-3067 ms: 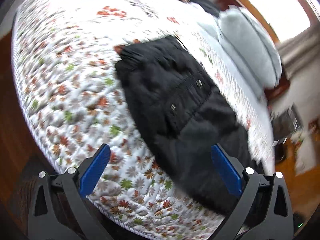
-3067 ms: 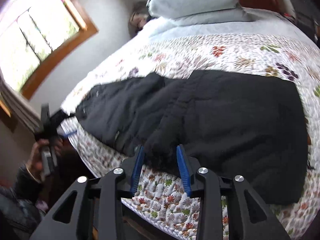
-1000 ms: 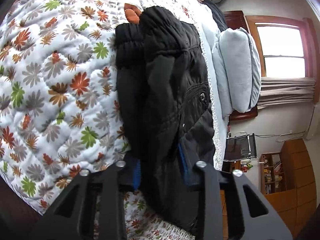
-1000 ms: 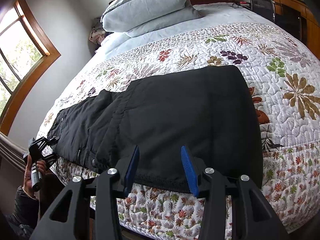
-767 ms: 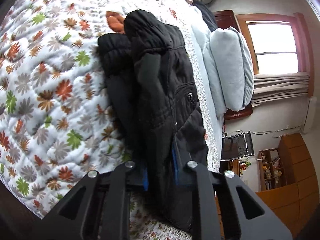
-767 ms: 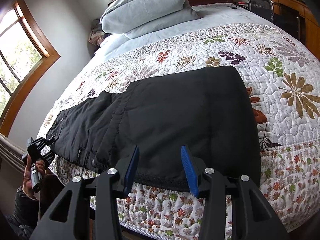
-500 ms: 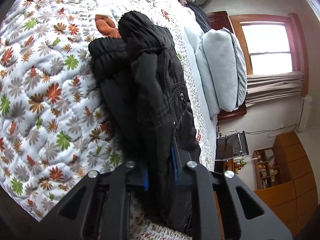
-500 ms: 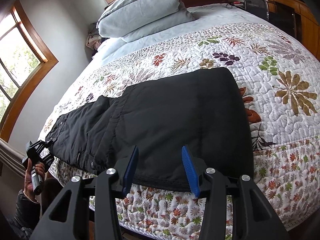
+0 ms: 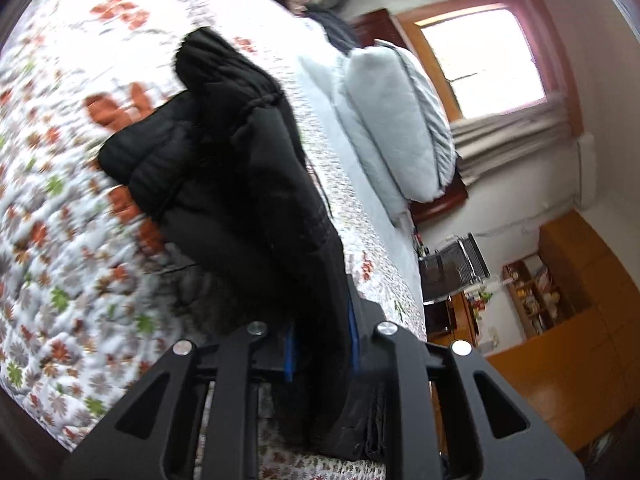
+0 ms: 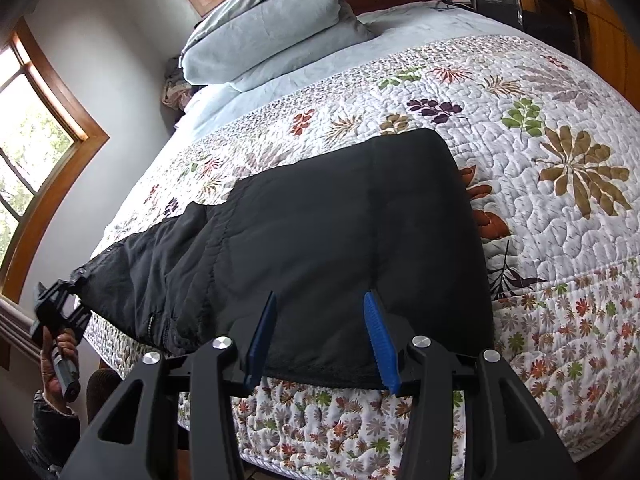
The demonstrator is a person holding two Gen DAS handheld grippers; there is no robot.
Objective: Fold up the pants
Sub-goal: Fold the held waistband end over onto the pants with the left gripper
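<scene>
**Operator:** Now, item one, the pants. Where do they lie from my grippers?

**Clerk:** Black, padded, spread on the quilt. One end is bunched between the jaws of your left gripper and raised off the bed; the rest runs straight ahead of it. The near long edge lies between the pads of your right gripper, at the bed's edge.

**Operator:** Item two, the jaws?

**Clerk:** Left: narrow, clamped on the cloth, and opening a touch. Right: about half wide, with the pads flanking the edge and not pressing it.

**Operator:** Item three, doing the fold well?

**Clerk:** My judgement: firm up your left grip before you carry that end, or the thick cloth may slip out. Close your right on the edge to anchor it. Carry the raised end over towards your right gripper, keeping the layers stacked, and lay it down flat.
</scene>
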